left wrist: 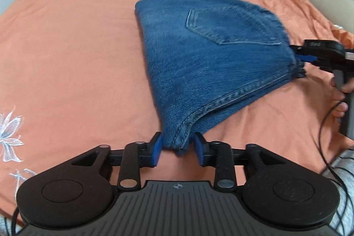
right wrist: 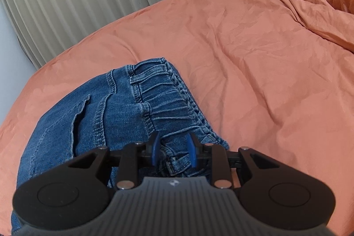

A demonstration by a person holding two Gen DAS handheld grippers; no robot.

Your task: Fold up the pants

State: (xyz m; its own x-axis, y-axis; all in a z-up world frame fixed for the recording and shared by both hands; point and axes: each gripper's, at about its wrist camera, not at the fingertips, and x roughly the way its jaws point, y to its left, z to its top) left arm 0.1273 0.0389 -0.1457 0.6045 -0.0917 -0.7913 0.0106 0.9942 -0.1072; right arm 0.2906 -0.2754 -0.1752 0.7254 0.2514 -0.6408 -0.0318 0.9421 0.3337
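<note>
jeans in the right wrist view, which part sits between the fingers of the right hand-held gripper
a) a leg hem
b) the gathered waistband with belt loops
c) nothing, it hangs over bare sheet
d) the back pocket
b: the right hand-held gripper has its blue fingers on either side of the ruffled waistband of the jeans, with belt loops beside them, over the orange sheet.
</note>
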